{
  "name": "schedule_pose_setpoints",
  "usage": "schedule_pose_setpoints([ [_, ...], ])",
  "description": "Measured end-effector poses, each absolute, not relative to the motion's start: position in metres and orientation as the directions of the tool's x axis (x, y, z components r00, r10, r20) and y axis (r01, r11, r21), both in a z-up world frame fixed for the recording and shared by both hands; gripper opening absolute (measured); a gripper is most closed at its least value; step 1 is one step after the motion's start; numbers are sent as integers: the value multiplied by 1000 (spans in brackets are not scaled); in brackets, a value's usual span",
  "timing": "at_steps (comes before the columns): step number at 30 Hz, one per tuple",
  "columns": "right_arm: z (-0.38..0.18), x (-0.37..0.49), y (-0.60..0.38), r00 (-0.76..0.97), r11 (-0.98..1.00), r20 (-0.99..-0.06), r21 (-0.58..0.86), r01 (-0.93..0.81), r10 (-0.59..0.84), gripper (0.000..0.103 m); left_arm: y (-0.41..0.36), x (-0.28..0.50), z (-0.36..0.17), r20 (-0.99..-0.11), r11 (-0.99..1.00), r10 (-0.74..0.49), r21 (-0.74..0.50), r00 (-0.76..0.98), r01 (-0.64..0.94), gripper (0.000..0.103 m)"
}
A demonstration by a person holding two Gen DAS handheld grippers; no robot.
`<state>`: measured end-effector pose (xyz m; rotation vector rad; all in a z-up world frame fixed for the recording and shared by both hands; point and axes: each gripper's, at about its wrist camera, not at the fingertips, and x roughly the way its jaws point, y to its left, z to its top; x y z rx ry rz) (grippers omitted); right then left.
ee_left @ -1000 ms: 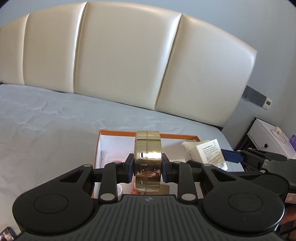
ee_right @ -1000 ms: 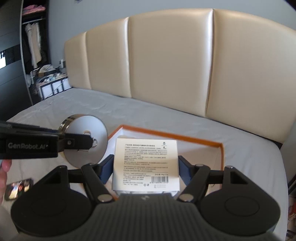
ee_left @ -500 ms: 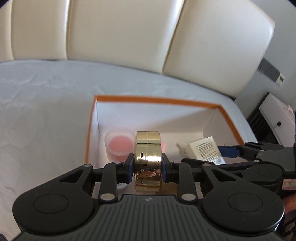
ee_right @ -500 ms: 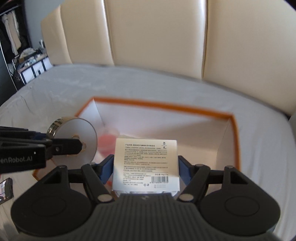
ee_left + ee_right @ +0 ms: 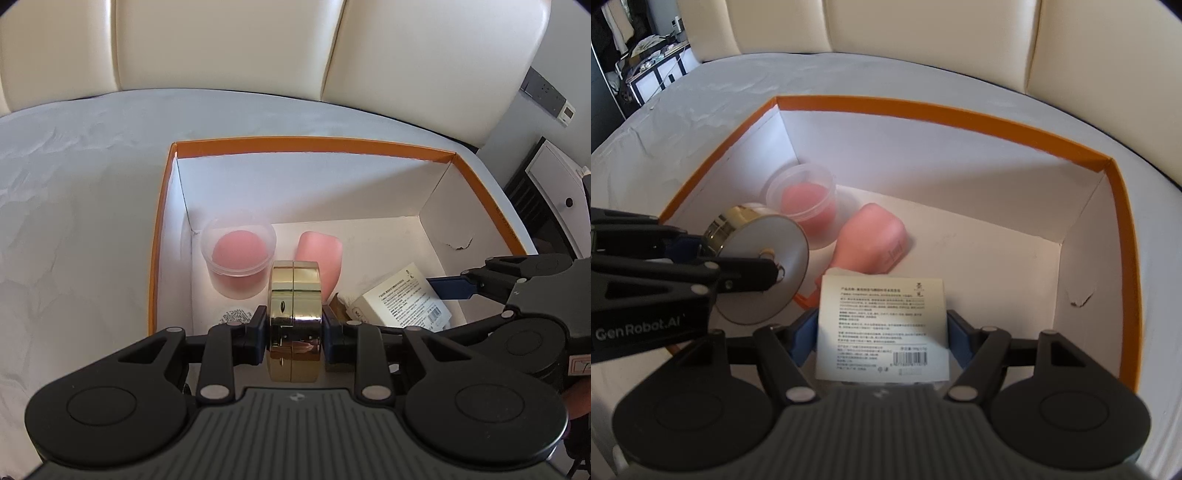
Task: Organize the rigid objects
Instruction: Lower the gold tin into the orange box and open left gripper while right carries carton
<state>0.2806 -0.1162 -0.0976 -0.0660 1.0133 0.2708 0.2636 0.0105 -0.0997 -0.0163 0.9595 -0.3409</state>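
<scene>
So both grippers are loaded and hanging over the orange-rimmed white cardboard box (image 5: 314, 142) on the bed. The left gripper (image 5: 294, 328) is clamped on a round gold metal compact (image 5: 294, 295) held on edge between its jaws, and the right gripper (image 5: 882, 334) is squeezing a small white printed carton (image 5: 882, 328). Ahead of and below the jaws, a clear plastic cup with a pink sponge (image 5: 805, 199) and a pink rounded case (image 5: 871, 240) already sit on the box floor. I'd say roughly halfway: two in, two held above, neither released yet.
</scene>
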Motion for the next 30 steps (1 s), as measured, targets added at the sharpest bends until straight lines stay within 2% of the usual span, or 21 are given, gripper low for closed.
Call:
schedule_pose_setpoints([
  [3,-95,278,-114,500,962,-845,61,-266,192,71,21,264,-100,-781,910,-408,-304,472,283,32],
  [16,-84,265,-124,524,964,-843,-22,-265,124,71,27,278,-119,-765,833,-553,-499,330,240,32],
  [19,-83,265,-123,524,962,-844,-38,-270,113,71,30,285,-132,-760,810,-586,-555,282,189,32],
  [25,-88,266,-123,518,961,-850,-54,-272,99,71,24,289,-139,-806,851,-525,-505,273,148,36],
  [30,-88,267,-125,518,963,-849,-48,-265,100,71,24,287,-136,-811,862,-506,-484,293,150,58],
])
